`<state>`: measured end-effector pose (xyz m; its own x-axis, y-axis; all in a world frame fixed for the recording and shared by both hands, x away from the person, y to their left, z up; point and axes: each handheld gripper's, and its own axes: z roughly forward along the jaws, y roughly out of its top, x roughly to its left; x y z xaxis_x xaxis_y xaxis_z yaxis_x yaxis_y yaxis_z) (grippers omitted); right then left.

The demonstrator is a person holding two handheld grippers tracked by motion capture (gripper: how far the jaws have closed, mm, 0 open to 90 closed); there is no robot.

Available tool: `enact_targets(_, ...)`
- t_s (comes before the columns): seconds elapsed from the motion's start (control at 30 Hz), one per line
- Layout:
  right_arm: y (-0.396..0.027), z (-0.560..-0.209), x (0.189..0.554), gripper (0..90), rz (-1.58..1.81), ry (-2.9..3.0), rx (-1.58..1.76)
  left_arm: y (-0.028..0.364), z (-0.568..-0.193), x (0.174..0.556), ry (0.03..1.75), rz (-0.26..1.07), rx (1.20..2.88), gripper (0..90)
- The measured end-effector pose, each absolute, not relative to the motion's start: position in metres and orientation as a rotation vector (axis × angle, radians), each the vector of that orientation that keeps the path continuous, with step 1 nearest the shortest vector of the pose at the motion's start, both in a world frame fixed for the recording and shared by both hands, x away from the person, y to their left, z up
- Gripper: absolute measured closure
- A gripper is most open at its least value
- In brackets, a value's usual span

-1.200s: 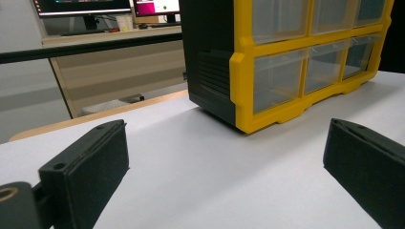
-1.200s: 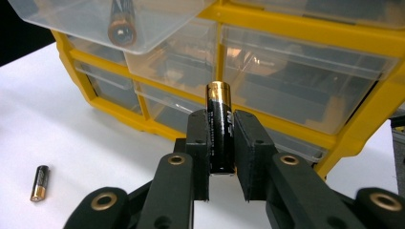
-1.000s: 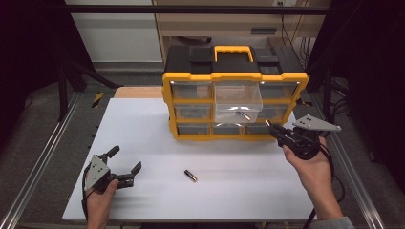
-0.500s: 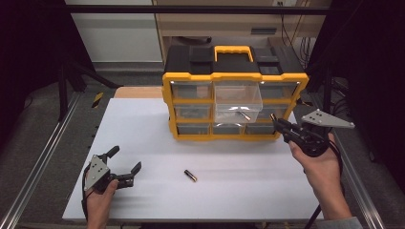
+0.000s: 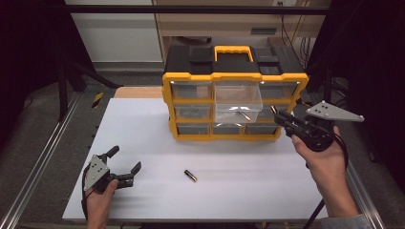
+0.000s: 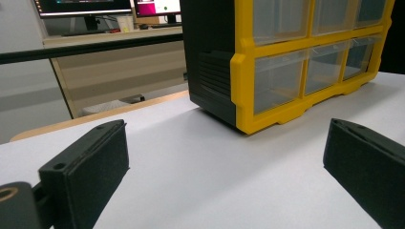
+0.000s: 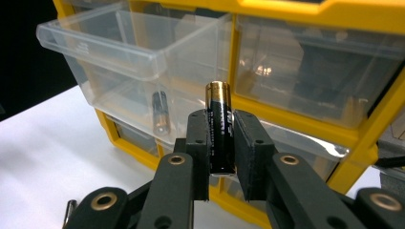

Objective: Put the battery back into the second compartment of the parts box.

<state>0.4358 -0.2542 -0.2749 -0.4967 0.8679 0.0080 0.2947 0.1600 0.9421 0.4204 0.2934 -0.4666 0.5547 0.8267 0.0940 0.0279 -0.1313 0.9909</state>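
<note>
High view, right gripper (image 5: 282, 116) with battery (image 7: 219, 128) risen toward open drawer (image 5: 237, 102)

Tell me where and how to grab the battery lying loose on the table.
Grip the loose battery across its middle, coming straight down from above. It lies flat on the white table, angled, with bare surface all round, so set the jaws crosswise to its long axis, one pad on each round side. The open left gripper is nearer; the right gripper already holds a battery.

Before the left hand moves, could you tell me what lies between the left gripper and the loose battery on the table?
Bare white table: in the high view nothing lies between the left gripper and the loose battery.
</note>
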Motion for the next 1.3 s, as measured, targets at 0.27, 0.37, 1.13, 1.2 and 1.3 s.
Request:
enact_targets(0.27, -0.251, -0.257, 0.436, 77.0, 1.359, 1.882, 1.064, 0.293, -0.467, 0.421, 0.749, 0.811, 1.565, 1.2)
enact_targets(0.37, -0.248, -0.25, 0.437, 77.0, 1.37, 1.88, 1.051, 0.293, -0.467, 0.42, 0.748, 0.811, 1.565, 1.1)
enact_targets(1.13, -0.216, -0.221, 0.456, 76.9, 1.396, 1.915, 0.983, 0.293, -0.467, 0.421, 0.75, 0.81, 1.563, 1.1)
enact_targets(1.2, -0.213, -0.221, 0.458, 77.0, 1.396, 1.921, 0.98, 0.294, -0.467, 0.421, 0.749, 0.81, 1.562, 1.1)
enact_targets(1.3, -0.208, -0.219, 0.461, 77.0, 1.399, 1.928, 0.975, 0.294, -0.466, 0.421, 0.75, 0.811, 1.561, 1.1)
